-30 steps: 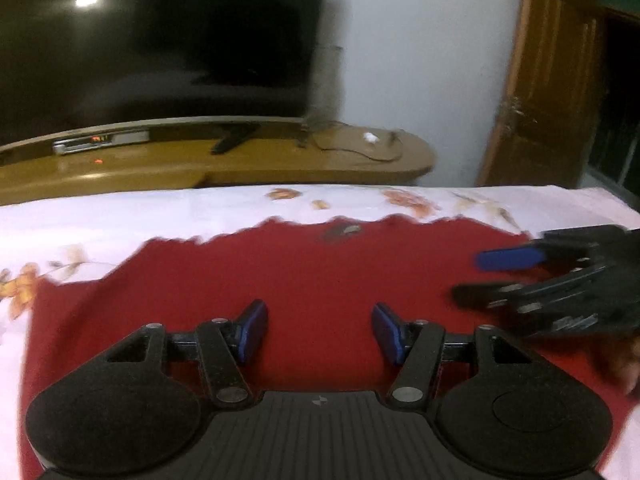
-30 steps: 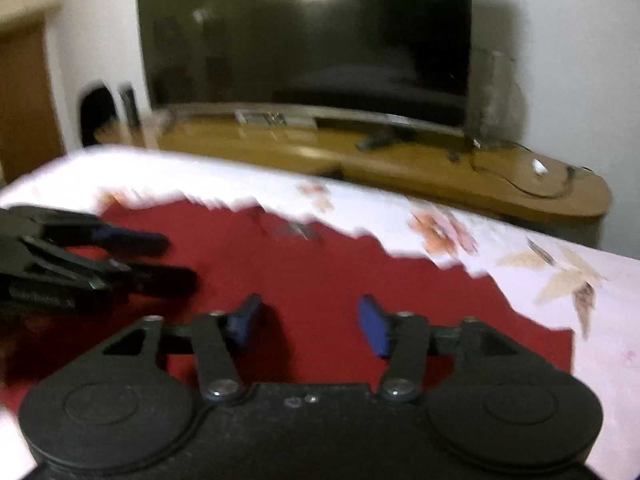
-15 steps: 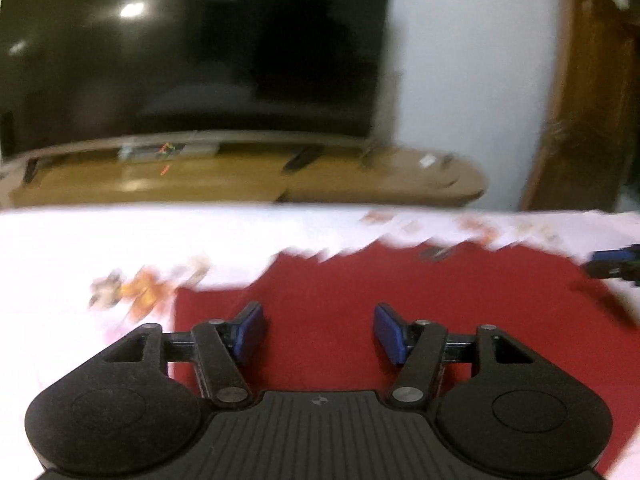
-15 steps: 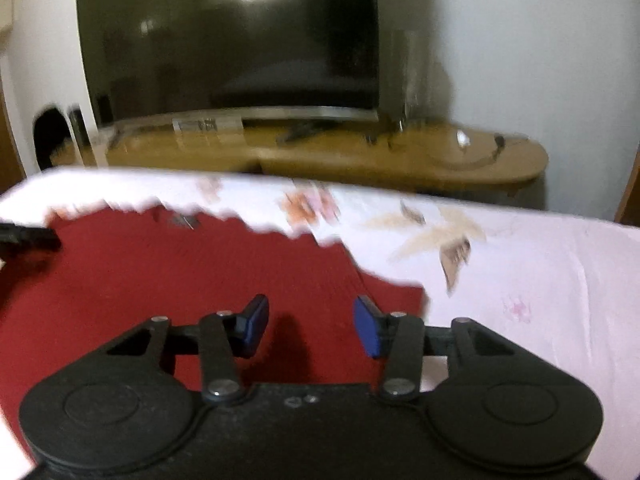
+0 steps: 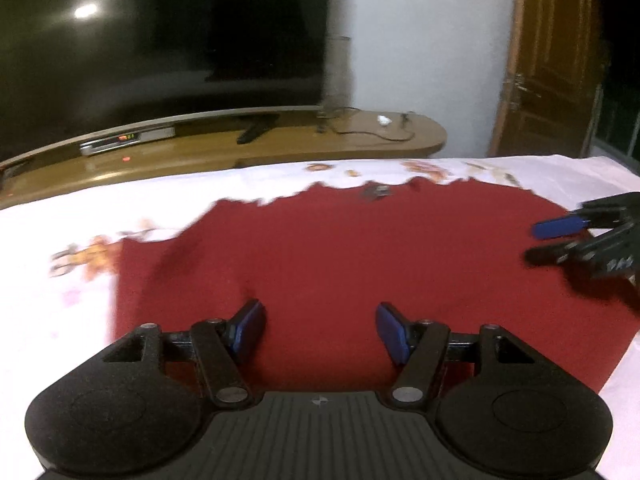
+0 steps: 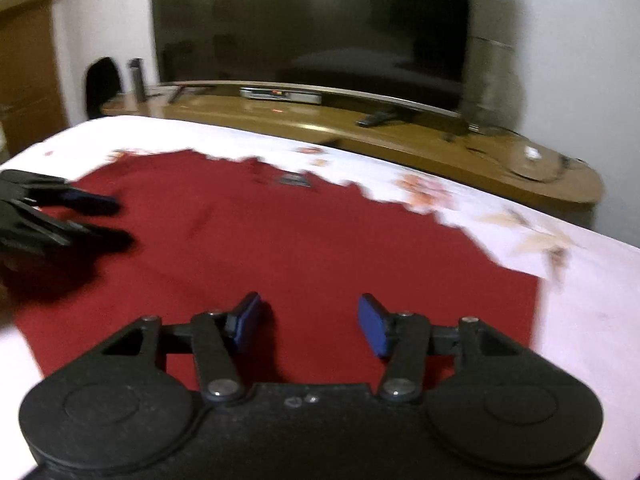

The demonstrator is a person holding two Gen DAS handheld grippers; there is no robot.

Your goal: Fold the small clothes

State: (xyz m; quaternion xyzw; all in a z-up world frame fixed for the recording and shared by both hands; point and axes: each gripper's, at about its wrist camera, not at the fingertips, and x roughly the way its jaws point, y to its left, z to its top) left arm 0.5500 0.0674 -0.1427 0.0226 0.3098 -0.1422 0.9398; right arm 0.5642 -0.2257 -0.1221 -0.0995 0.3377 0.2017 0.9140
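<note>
A dark red garment (image 5: 360, 264) lies spread flat on a white floral bedsheet (image 5: 120, 208); it also shows in the right wrist view (image 6: 312, 240). My left gripper (image 5: 320, 332) is open and empty, hovering over the garment's near left part. My right gripper (image 6: 308, 324) is open and empty over the garment's near right part. The right gripper also shows at the right edge of the left wrist view (image 5: 560, 240), and the left gripper at the left edge of the right wrist view (image 6: 96, 220). A small label (image 5: 376, 192) sits at the garment's far edge.
Beyond the bed stands a wooden TV cabinet (image 5: 280, 148) with a large dark television (image 5: 160, 48), a set-top box (image 5: 128, 140) and cables. A wooden door (image 5: 560, 60) is at the right. The bedsheet (image 6: 592, 300) extends to the right of the garment.
Both grippers swung back inward over the garment after moving apart half a second ago. Each gripper shows again at the edge of the other's view. Both stayed open.
</note>
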